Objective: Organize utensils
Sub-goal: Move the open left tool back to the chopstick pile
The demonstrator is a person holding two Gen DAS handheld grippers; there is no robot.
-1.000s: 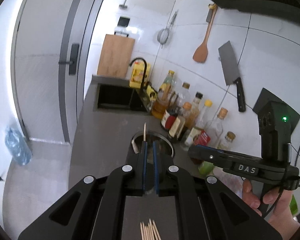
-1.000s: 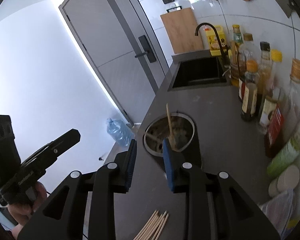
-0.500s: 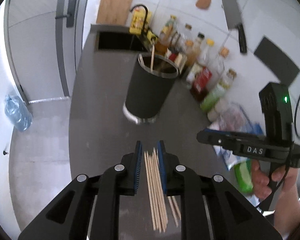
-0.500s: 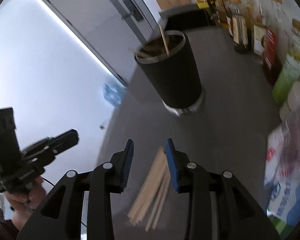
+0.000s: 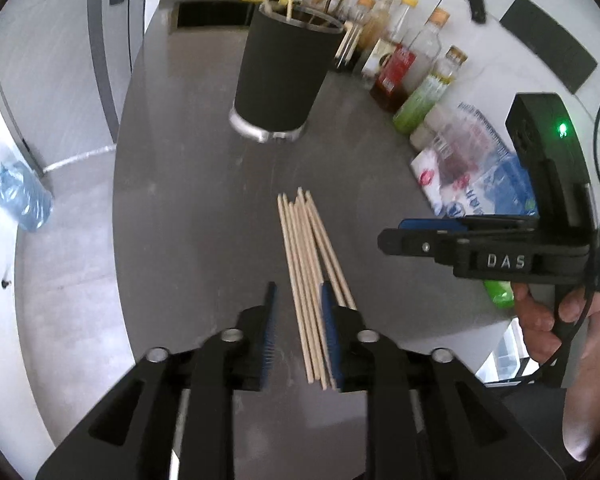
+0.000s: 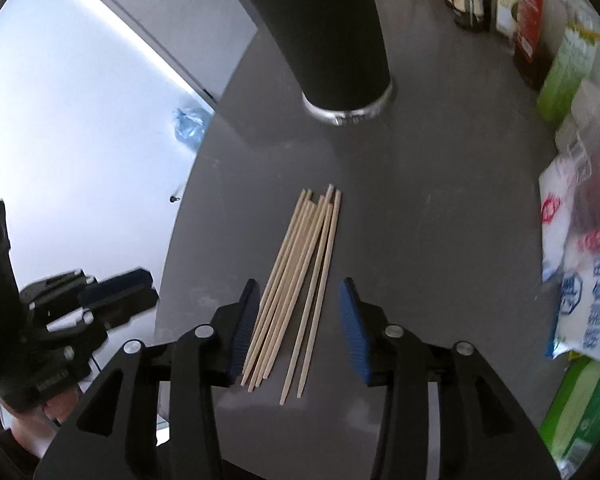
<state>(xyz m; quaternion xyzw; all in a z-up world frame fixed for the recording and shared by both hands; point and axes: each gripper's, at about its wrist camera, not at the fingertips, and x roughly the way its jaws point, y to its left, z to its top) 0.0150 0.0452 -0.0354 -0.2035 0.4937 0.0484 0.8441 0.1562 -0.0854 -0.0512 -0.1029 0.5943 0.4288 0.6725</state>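
Note:
Several wooden chopsticks [image 5: 306, 272] [image 6: 300, 272] lie in a loose bundle on the dark grey counter [image 5: 188, 208]. Beyond them stands a tall black utensil holder [image 5: 286, 76] [image 6: 328, 32] with a few sticks in it. My left gripper [image 5: 299, 300] points down over the near ends of the bundle. Its jaws are opening, and sticks lie between and under the right pad without being pinched. My right gripper [image 6: 299, 292] straddles the same bundle, its jaws also opening wider and clear of the sticks. Each gripper shows in the other's view, the right [image 5: 420, 232] and the left [image 6: 120, 284].
Sauce and oil bottles [image 5: 400, 64] line the wall behind the holder. Plastic food bags [image 6: 580, 264] and a green packet [image 6: 580, 408] crowd the right side. A sink [image 5: 212, 12] lies at the far end. The counter edge drops off on the left, with a water jug [image 5: 22, 196] on the floor.
Both grippers have tipped downward and sunk from over the holder's mouth to the chopstick bundle. Both pairs of jaws stand wider than before.

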